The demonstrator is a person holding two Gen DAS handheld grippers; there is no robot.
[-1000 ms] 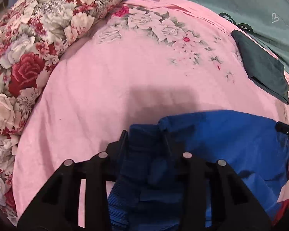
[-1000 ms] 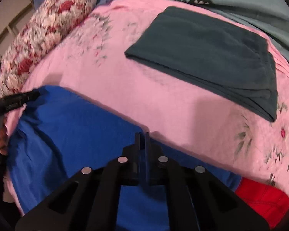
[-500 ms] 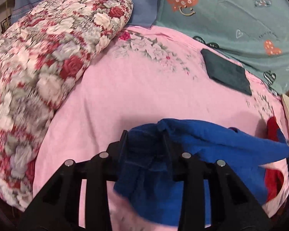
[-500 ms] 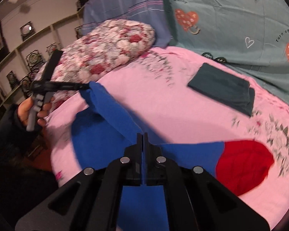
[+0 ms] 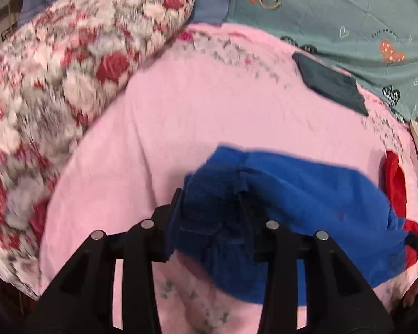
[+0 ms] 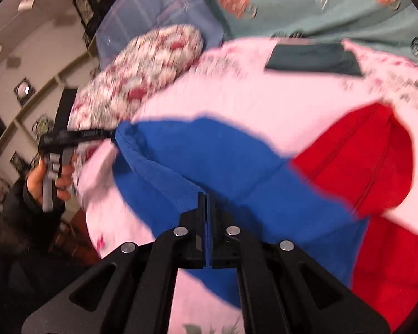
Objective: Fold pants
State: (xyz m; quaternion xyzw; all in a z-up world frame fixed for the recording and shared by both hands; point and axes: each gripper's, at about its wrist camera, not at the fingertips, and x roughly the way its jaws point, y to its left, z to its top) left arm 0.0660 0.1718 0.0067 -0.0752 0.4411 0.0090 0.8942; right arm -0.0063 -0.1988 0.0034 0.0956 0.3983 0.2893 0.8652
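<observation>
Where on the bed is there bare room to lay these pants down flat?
Bare pink sheet lies between the floral pillow, the dark folded garment and the blue-and-red pants. The near right is crowded: pants held by the left gripper and right gripper.

1. The floral pillow [image 5: 69,89] is smeared by motion blur in both views; its flower print runs into streaks.
2. The blue-and-red pants [image 5: 306,203] cover the inner faces of the left gripper [image 5: 211,203] fingers, so the contact there is hidden.
3. In the right wrist view, the pants' red part [image 6: 376,167] is cut off at the lower right edge.
4. The right gripper [image 5: 416,240] shows only as a dark tip at the left wrist view's right border.
5. Small lettering on the teal sheet [image 5: 362,14] is too small to read.
6. The folded dark garment [image 6: 315,58] is blurred at its edges.
</observation>
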